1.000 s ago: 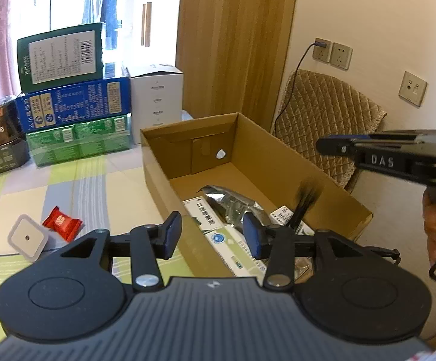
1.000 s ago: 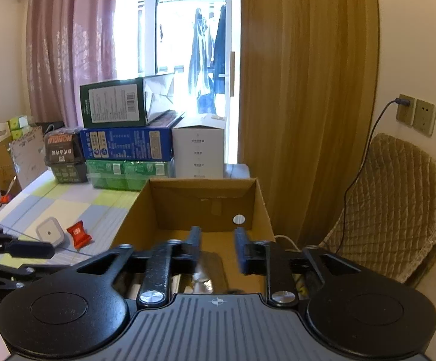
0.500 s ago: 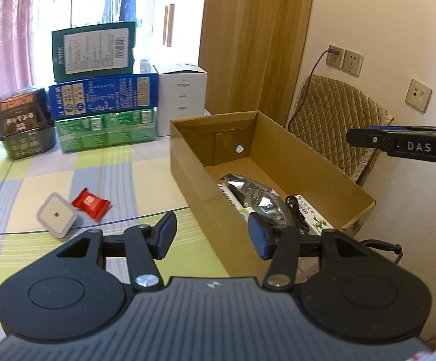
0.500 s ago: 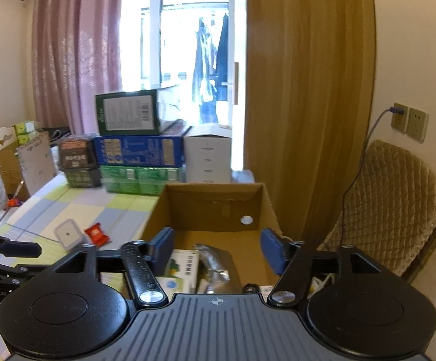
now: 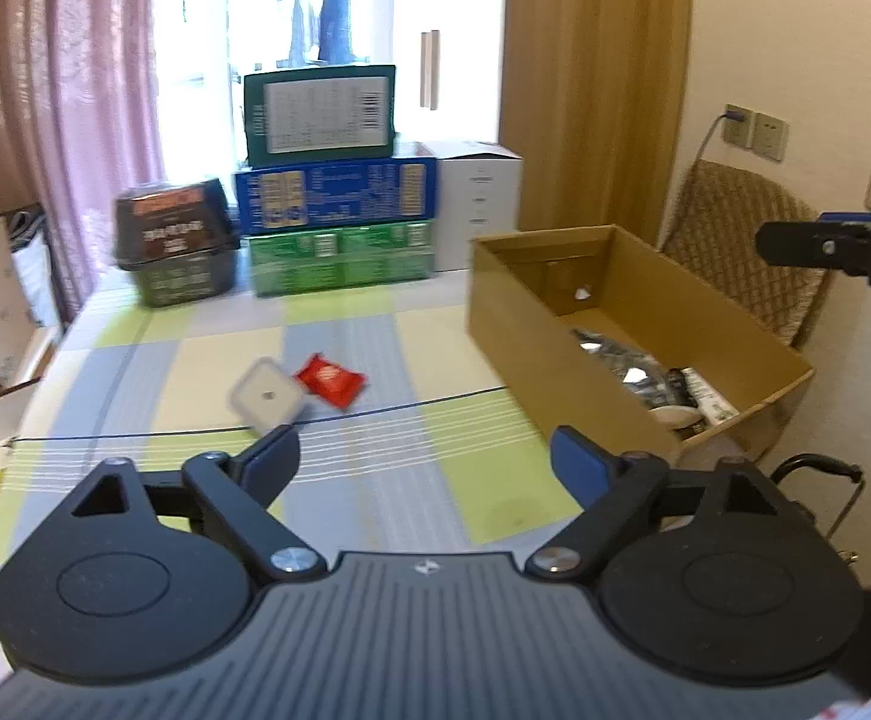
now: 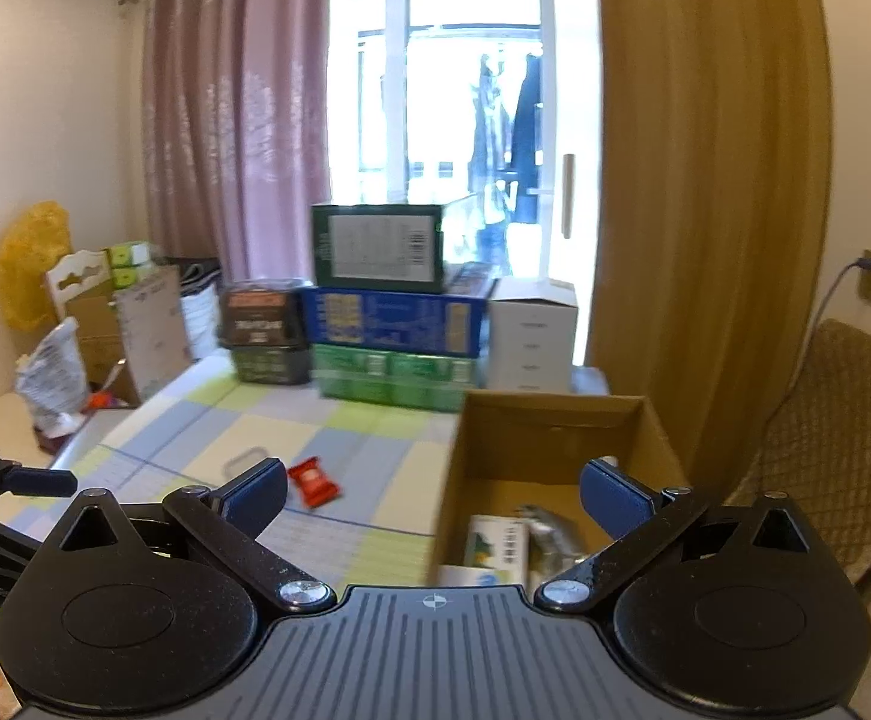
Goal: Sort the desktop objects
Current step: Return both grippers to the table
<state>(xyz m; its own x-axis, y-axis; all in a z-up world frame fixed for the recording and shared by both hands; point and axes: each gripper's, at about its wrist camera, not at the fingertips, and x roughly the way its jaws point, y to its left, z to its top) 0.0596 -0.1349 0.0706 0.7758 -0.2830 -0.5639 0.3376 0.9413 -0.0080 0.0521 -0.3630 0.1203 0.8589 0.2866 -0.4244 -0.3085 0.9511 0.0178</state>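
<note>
A red snack packet (image 5: 331, 380) and a small white square object (image 5: 266, 398) lie side by side on the checked tablecloth. An open cardboard box (image 5: 531, 348) at the table's right edge holds a silver pouch, a cable and printed packs. My left gripper (image 5: 426, 461) is open and empty, above the cloth in front of the packet. My right gripper (image 6: 433, 492) is open and empty, over the box's near left corner; the red packet (image 6: 313, 480) shows by its left finger. The right gripper's finger also shows at the right edge of the left wrist view (image 5: 825, 246).
Stacked green, blue and white boxes (image 5: 339, 204) and a dark tub (image 5: 174, 252) stand at the table's far edge. A thin black cable (image 5: 411, 405) runs across the cloth. A quilted chair (image 5: 747, 240) stands behind the box. Bags and cartons (image 6: 75, 336) sit left of the table.
Both grippers have opened wider. The left gripper has swung left, away from the box and toward the red packet and white square. The right gripper has shifted left of the box.
</note>
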